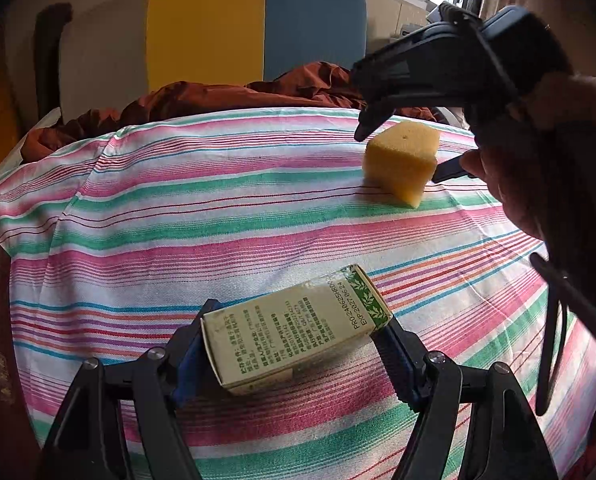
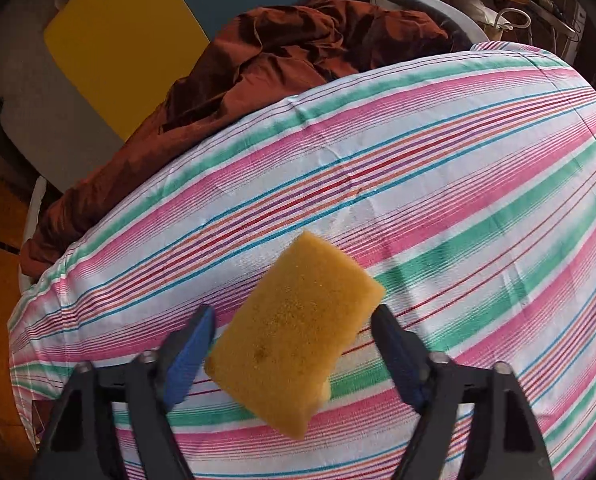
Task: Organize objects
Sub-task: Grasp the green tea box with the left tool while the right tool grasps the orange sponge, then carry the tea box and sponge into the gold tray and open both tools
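A pale green and cream carton (image 1: pixel 294 344) with printed text lies across the jaws of my left gripper (image 1: pixel 299 320), whose blue pads press on its two ends just above the striped cloth. Further back, a yellow sponge block (image 1: pixel 401 164) stands on the cloth. My right gripper (image 1: pixel 397 154) comes down over it, one finger on each side. In the right wrist view the sponge (image 2: pixel 294 340) lies slantwise between the fingers of my right gripper (image 2: pixel 294 320). The pads sit close to its corners, and the sponge is not squeezed.
The pink, green and white striped cloth (image 1: pixel 178 220) covers a rounded surface. A crumpled rust-brown fabric (image 2: pixel 278 56) is heaped along its far edge. Behind that stands a yellow and blue panel (image 1: pixel 254 24). A person's hand (image 1: pixel 537 152) holds the right gripper.
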`<state>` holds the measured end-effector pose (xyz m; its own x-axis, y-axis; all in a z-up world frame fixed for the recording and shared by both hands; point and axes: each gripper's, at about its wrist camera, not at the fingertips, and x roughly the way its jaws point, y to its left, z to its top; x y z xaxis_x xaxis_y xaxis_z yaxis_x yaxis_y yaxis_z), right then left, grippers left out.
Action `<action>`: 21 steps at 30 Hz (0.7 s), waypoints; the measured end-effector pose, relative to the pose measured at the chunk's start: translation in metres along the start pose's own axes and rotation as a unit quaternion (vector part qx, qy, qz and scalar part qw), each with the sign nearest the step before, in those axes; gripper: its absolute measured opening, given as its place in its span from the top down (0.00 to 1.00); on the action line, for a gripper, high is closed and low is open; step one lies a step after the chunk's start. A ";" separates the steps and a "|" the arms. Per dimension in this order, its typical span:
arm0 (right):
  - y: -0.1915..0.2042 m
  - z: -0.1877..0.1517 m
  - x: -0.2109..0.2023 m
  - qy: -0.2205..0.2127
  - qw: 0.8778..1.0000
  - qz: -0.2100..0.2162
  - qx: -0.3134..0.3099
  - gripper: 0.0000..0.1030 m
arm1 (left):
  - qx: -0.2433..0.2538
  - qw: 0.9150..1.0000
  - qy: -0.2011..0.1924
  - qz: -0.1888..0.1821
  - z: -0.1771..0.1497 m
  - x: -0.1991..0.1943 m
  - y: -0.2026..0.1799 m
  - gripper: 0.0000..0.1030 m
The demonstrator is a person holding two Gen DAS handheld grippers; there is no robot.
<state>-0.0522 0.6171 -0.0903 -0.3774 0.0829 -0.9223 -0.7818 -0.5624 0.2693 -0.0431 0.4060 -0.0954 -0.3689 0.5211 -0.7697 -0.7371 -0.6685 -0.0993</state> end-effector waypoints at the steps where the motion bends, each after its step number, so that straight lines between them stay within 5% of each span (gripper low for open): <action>1: 0.000 -0.002 0.000 -0.003 1.000 0.000 -0.005 0.41 | 0.000 1.000 0.000 0.000 0.000 0.000 0.000 0.27; 3: 0.000 -0.009 -0.008 -0.008 1.000 0.006 -0.025 0.48 | 0.000 1.000 -0.001 0.000 0.000 0.000 0.000 0.27; 10: -0.014 -0.076 -0.064 -0.018 0.992 -0.023 -0.122 0.48 | 0.002 1.000 -0.002 0.002 -0.001 -0.001 -0.001 0.27; 16: -0.053 -0.129 -0.069 0.010 0.994 -0.024 -0.110 0.48 | 0.010 1.000 -0.002 0.011 -0.001 -0.001 -0.005 0.27; 21: -0.049 -0.132 -0.064 -0.006 0.991 -0.031 -0.133 0.51 | 0.013 1.000 -0.001 0.014 0.000 0.001 -0.005 0.26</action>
<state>0.0755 0.5304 -0.0814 -0.3389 0.1329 -0.9314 -0.6455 -0.7531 0.1274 -0.0393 0.4096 -0.0955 -0.3913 0.5035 -0.7703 -0.7413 -0.6685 -0.0604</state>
